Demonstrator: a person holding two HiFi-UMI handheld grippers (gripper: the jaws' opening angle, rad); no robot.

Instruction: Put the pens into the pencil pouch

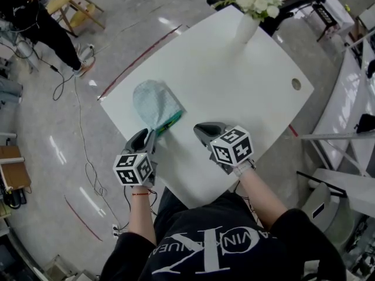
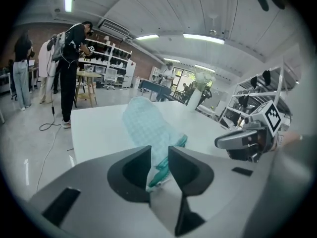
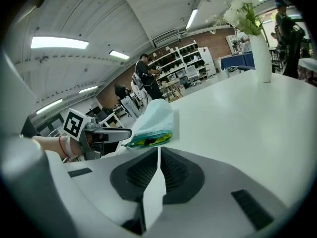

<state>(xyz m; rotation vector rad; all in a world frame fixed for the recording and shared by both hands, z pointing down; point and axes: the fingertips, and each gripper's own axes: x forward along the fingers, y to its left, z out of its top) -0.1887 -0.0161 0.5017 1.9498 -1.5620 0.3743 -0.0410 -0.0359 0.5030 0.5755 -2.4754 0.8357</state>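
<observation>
Here, my left gripper [image 1: 153,137], jaws parted, straddles the mint pencil pouch's [image 1: 153,102] zip mouth, likely to steady it; my right gripper [image 1: 202,128], just beside, is closed and empty.

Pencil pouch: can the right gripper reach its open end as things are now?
Probably yes. The pencil pouch lies with its open end toward the right gripper, with only bare table between. The jaws are shut, so they must open first. The left gripper is close beside it.

Black shirt [image 1: 206,255]: large white "CK" monogram, seen upside down; smaller lettering across it unreadable.
</observation>
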